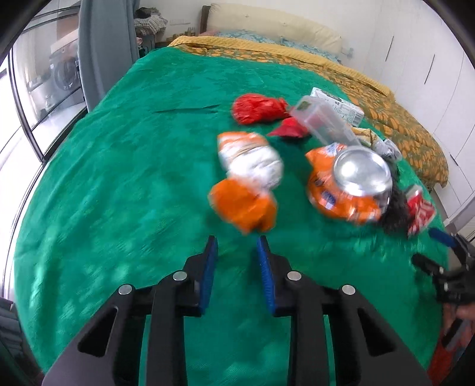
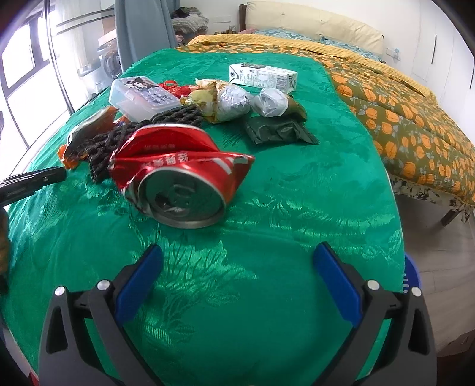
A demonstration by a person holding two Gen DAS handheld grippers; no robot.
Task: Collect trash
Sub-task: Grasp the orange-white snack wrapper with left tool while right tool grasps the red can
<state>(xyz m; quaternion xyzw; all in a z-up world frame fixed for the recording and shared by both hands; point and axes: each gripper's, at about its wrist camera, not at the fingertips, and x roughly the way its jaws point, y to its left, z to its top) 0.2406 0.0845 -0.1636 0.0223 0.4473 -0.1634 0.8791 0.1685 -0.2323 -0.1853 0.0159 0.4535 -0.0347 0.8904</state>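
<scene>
Trash lies in a heap on a green blanket (image 1: 118, 178). In the left wrist view, a crumpled orange-and-white wrapper (image 1: 246, 178) sits just ahead of my left gripper (image 1: 236, 246), whose jaws stand narrowly apart with nothing between them. To the right is a crushed orange can (image 1: 350, 184), with a red bag (image 1: 255, 108) and a clear box (image 1: 320, 118) behind. In the right wrist view, a crushed red can (image 2: 178, 178) lies ahead of my right gripper (image 2: 239, 248), which is wide open and empty. Black rope (image 2: 142, 130), a foil ball (image 2: 231, 104), a dark green pouch (image 2: 276, 130) and a milk carton (image 2: 262, 76) lie beyond.
The blanket covers the foot of a bed with an orange-flowered quilt (image 2: 400, 118) and pillows (image 2: 311, 23) at the far end. A grey curtain (image 1: 101, 44) and windows are on the left, white wardrobes (image 1: 439, 74) on the right. A blue object (image 2: 411, 276) shows past the bed's right edge.
</scene>
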